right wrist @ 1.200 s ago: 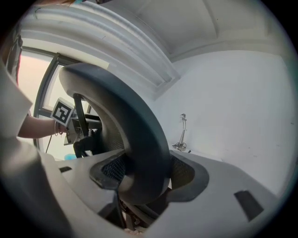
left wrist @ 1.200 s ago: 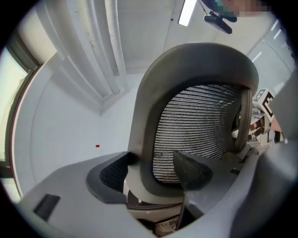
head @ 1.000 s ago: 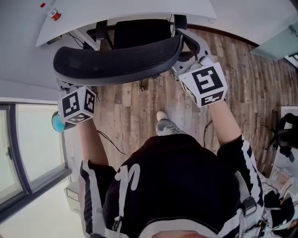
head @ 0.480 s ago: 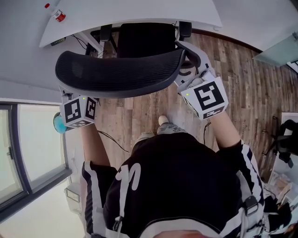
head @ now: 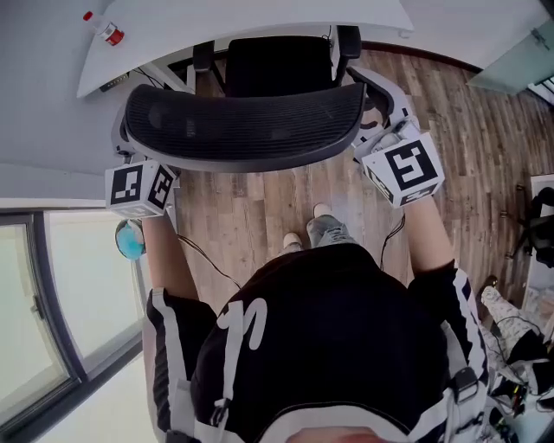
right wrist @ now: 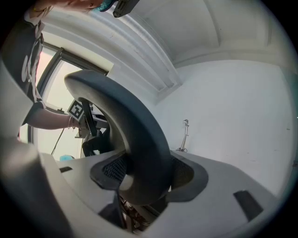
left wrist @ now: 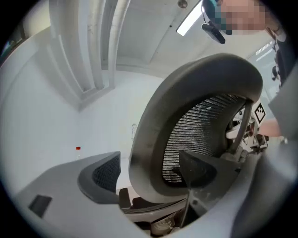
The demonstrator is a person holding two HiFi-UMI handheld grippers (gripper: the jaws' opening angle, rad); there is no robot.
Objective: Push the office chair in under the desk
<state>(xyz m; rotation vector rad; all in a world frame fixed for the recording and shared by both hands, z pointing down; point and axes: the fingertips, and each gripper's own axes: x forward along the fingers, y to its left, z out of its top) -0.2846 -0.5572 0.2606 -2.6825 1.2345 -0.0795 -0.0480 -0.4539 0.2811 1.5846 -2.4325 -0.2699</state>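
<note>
The black mesh office chair's back [head: 242, 130] stands crosswise in front of me in the head view, its seat [head: 277, 65] partly under the white desk [head: 251, 17]. My left gripper [head: 130, 157] sits at the back's left end. In the left gripper view its jaws [left wrist: 149, 172] have just been opening: the chair back's rim [left wrist: 153, 121] is between them, and the left pad [left wrist: 103, 172] stands clear of it. My right gripper [head: 385, 121] holds the back's right end. In the right gripper view both pads [right wrist: 109, 172] press on the rim [right wrist: 135, 125].
A small red-capped bottle [head: 106, 33] stands on the desk's left part. Cables [head: 208, 264] trail over the wood floor by my feet [head: 320, 229]. A blue object [head: 130, 240] lies beside the window frame [head: 52, 294] at the left. Dark gear [head: 541, 221] stands at the right edge.
The chair and both grippers have moved toward the desk, and the seat sits farther under it. I have stepped forward after it.
</note>
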